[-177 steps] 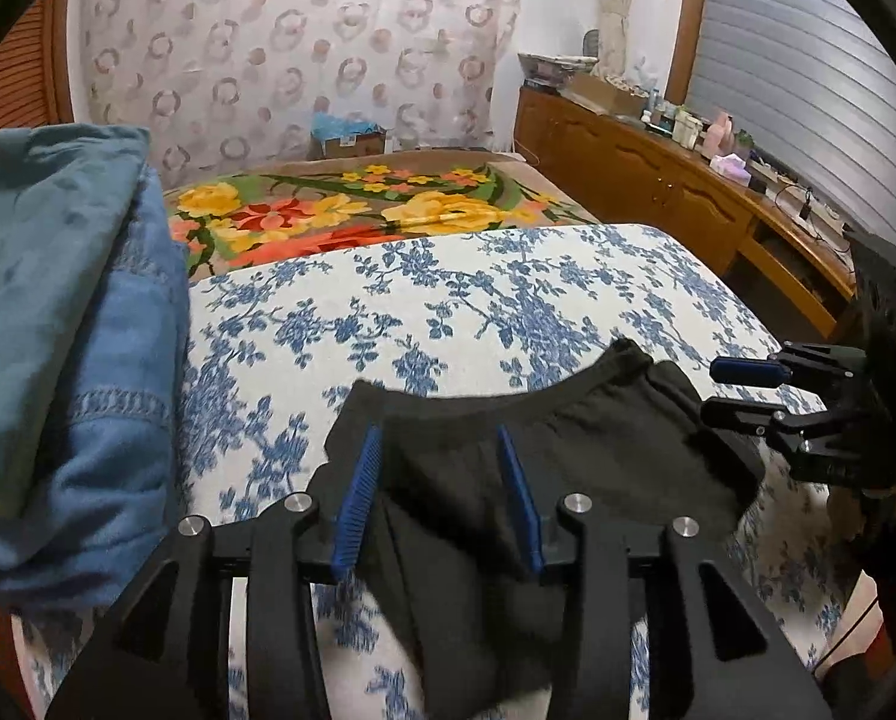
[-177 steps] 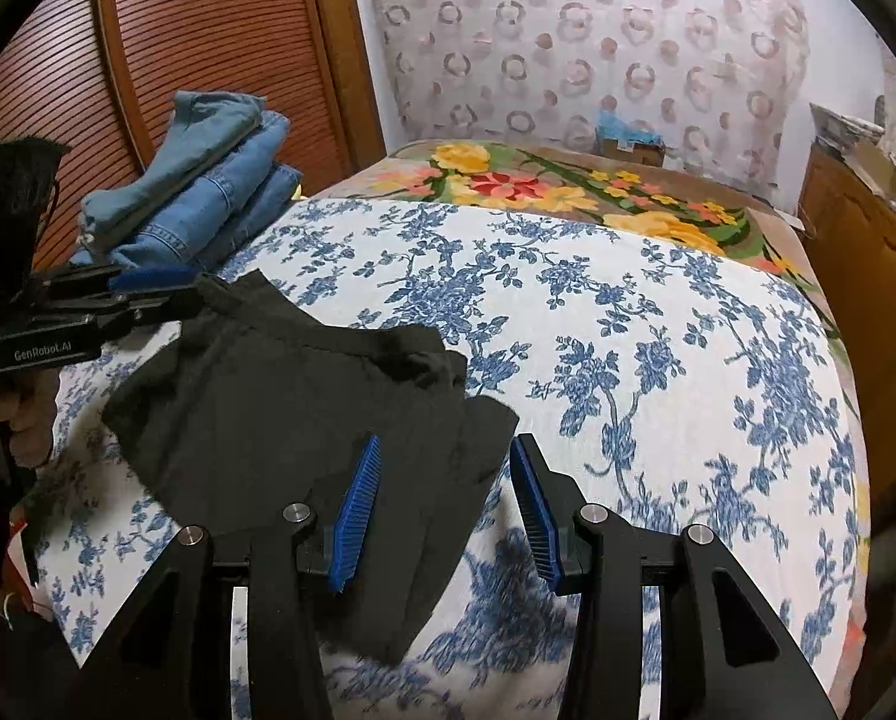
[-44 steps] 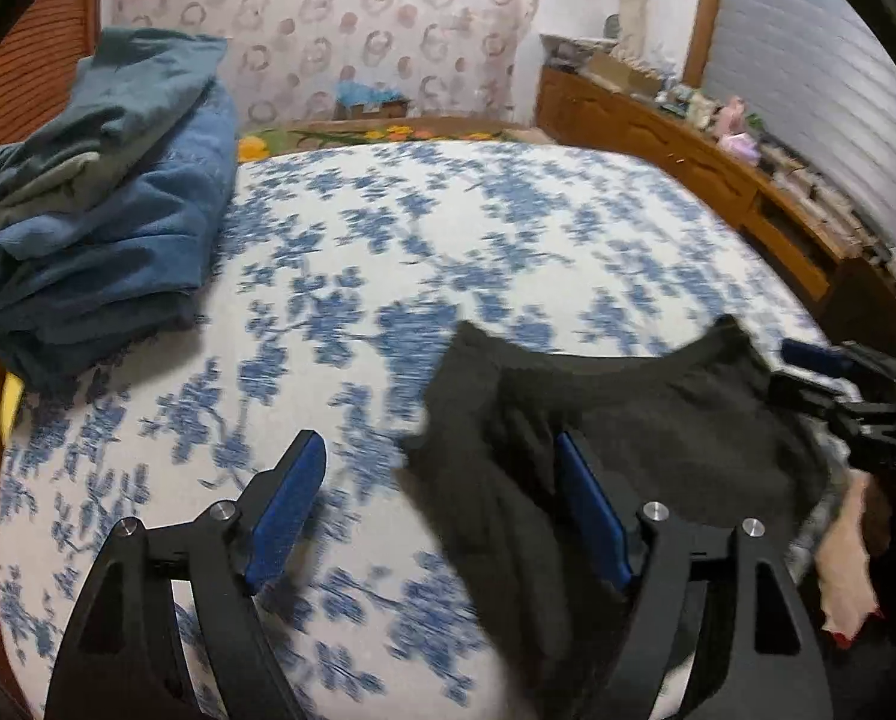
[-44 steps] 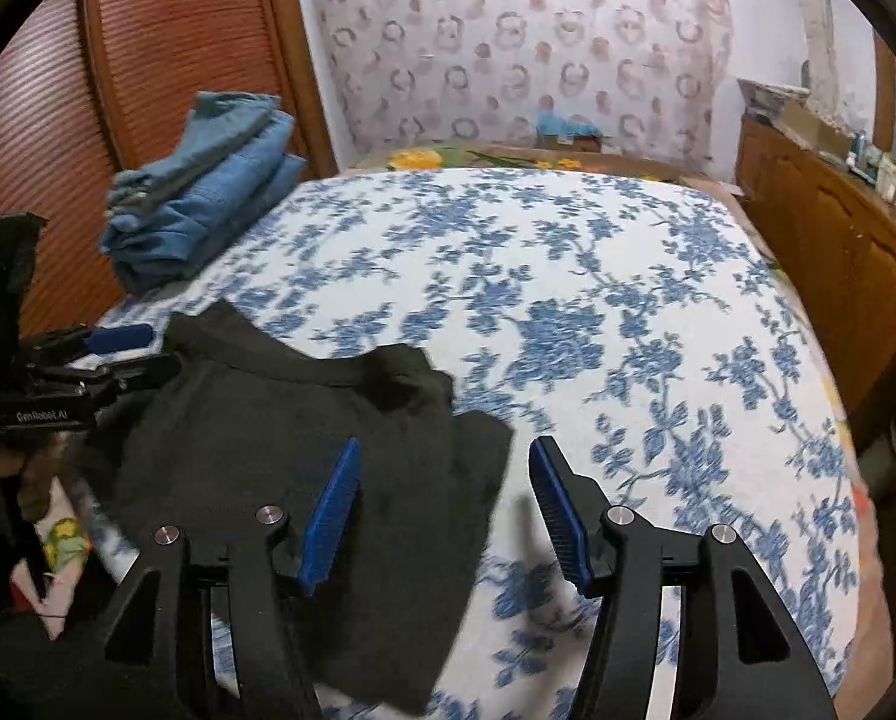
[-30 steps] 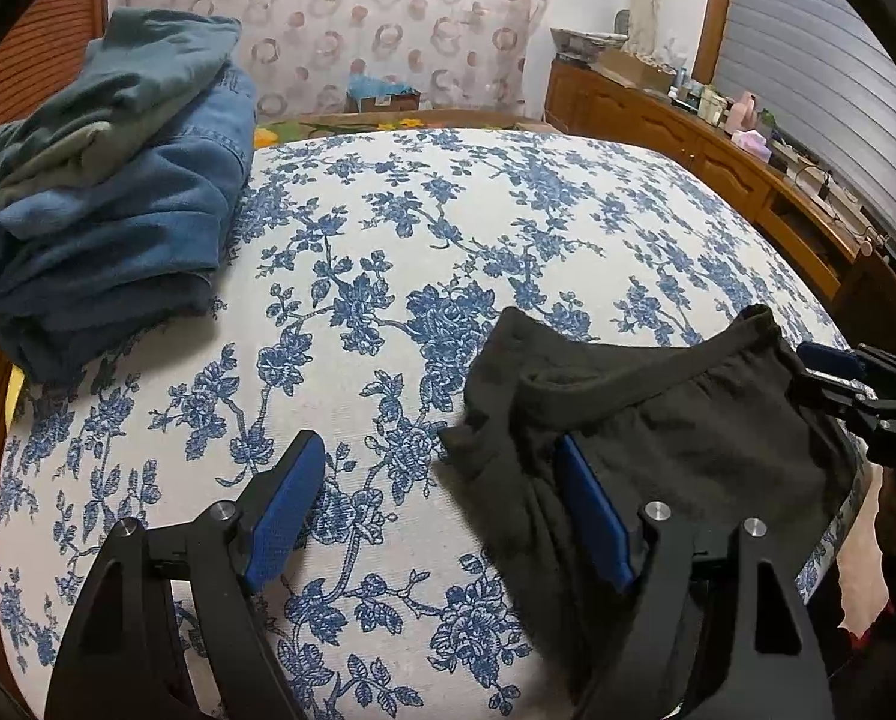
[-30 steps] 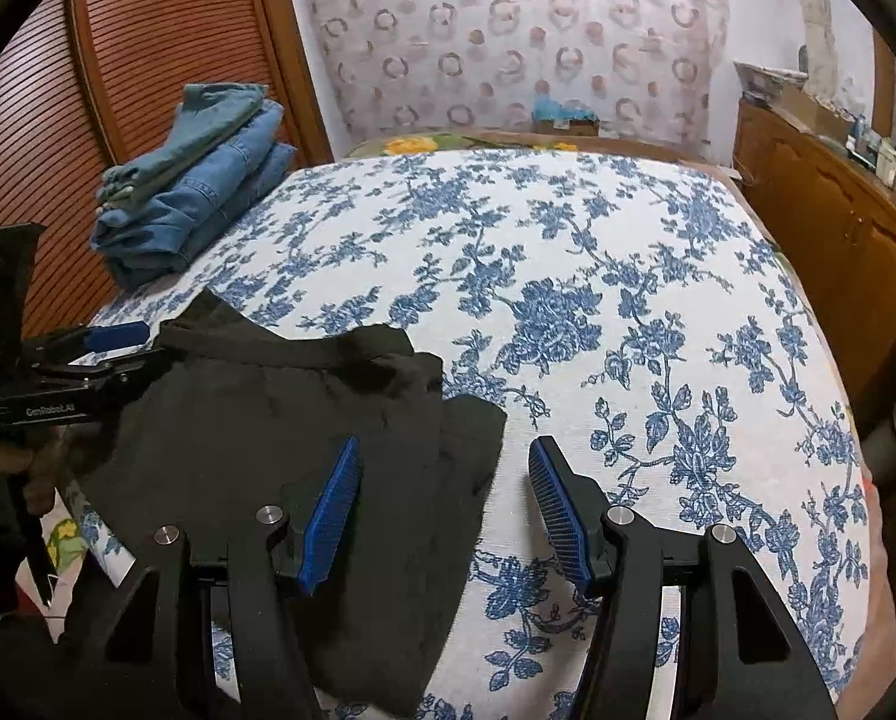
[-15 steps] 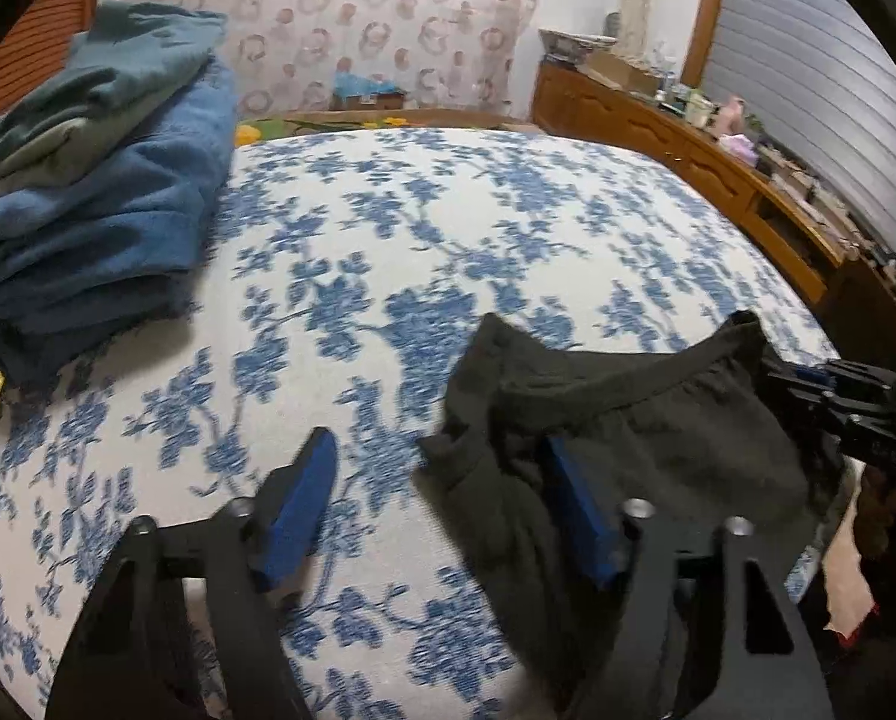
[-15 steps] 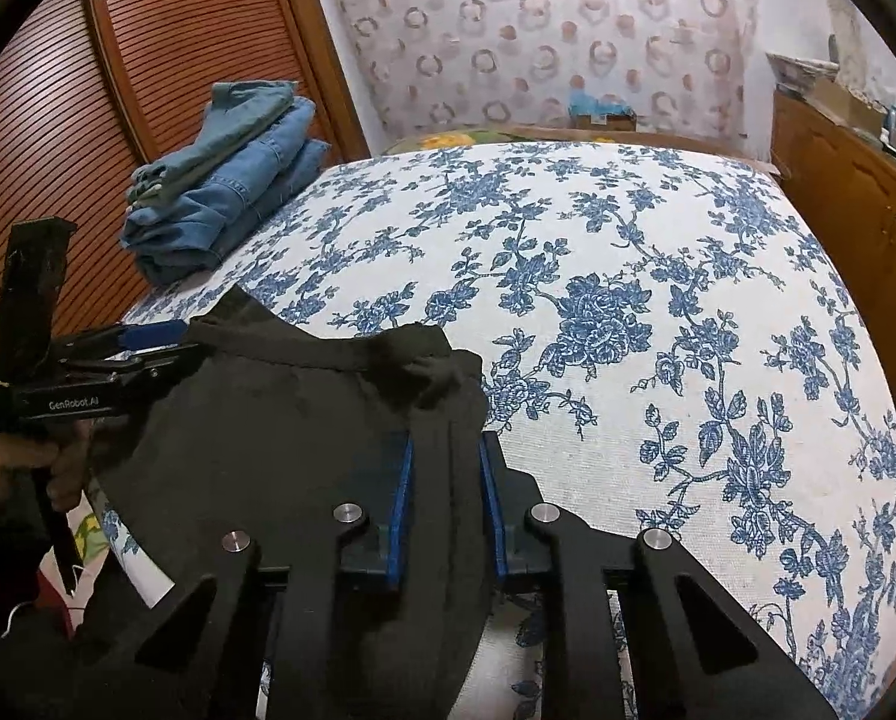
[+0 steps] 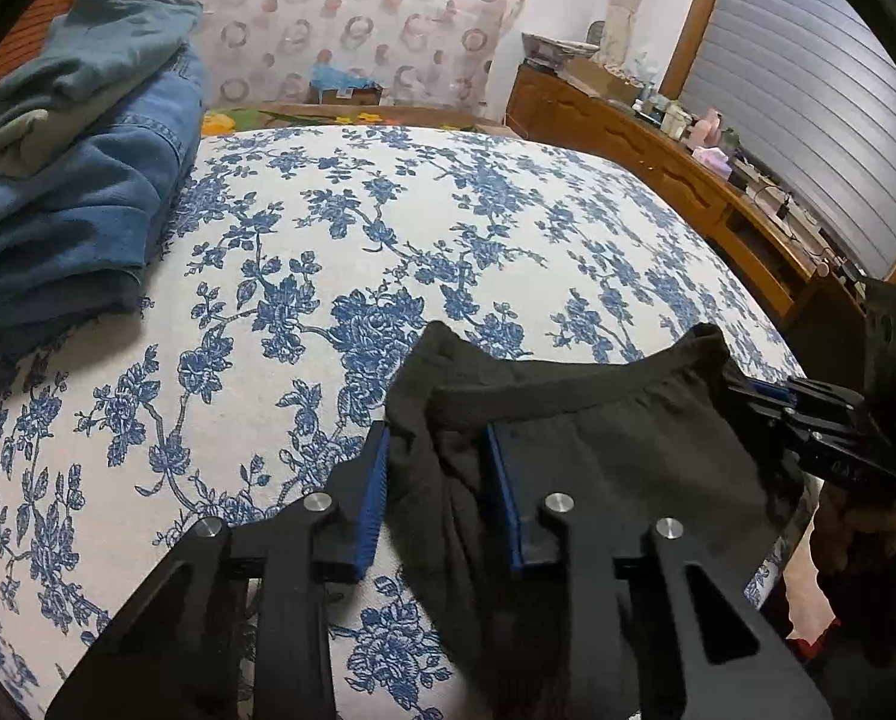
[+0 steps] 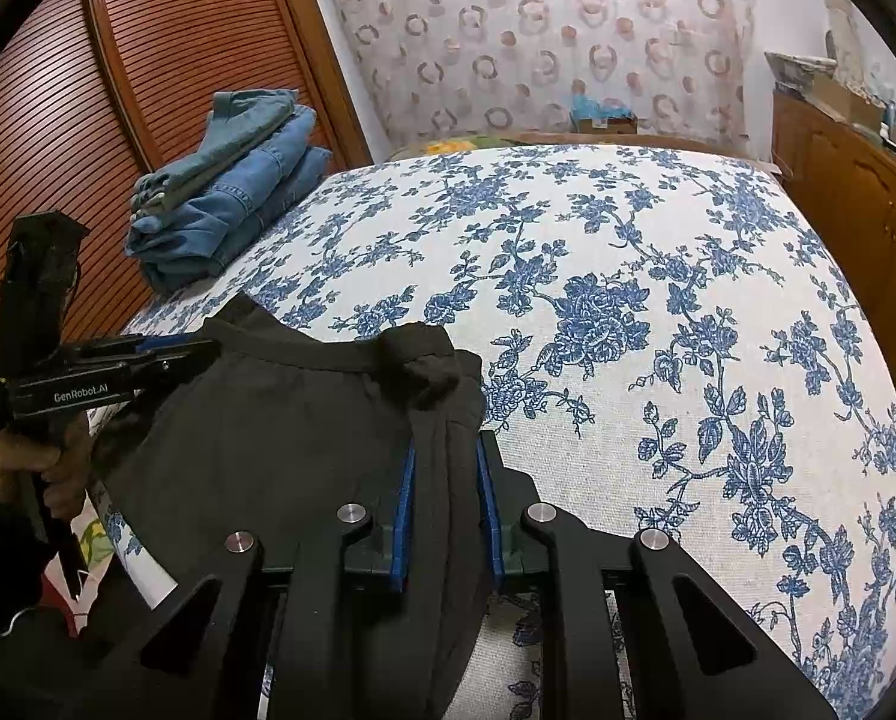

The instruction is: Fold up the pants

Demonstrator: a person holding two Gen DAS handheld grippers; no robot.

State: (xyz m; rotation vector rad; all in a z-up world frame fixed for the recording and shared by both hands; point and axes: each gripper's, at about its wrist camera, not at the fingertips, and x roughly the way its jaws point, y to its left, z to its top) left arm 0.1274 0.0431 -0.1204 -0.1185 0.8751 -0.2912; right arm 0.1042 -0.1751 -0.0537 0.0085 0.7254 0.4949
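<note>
The black pants point(image 9: 598, 438) lay at the near edge of the bed point(image 9: 448, 240), on its blue-flowered cover, with the waistband turned toward the middle of the bed and one side hanging over the edge.

The right gripper point(image 10: 444, 498) had its blue-padded fingers point(image 10: 401, 510) pressed onto a bunched fold at one side of the pants, the cloth pinched between them.

The left gripper point(image 9: 438, 504) sat at the opposite side of the garment. Its fingers point(image 9: 371, 498) were closing, a gathered ridge of black cloth stood between them, and the pads lay against that cloth on both sides.

A hand point(image 10: 27, 462) gripping the left gripper's handle showed in the right wrist view.

A stack of folded jeans point(image 10: 225, 192) rested at the far corner of the bed, well apart from the pants, beside a slatted wooden door point(image 10: 87, 120).
</note>
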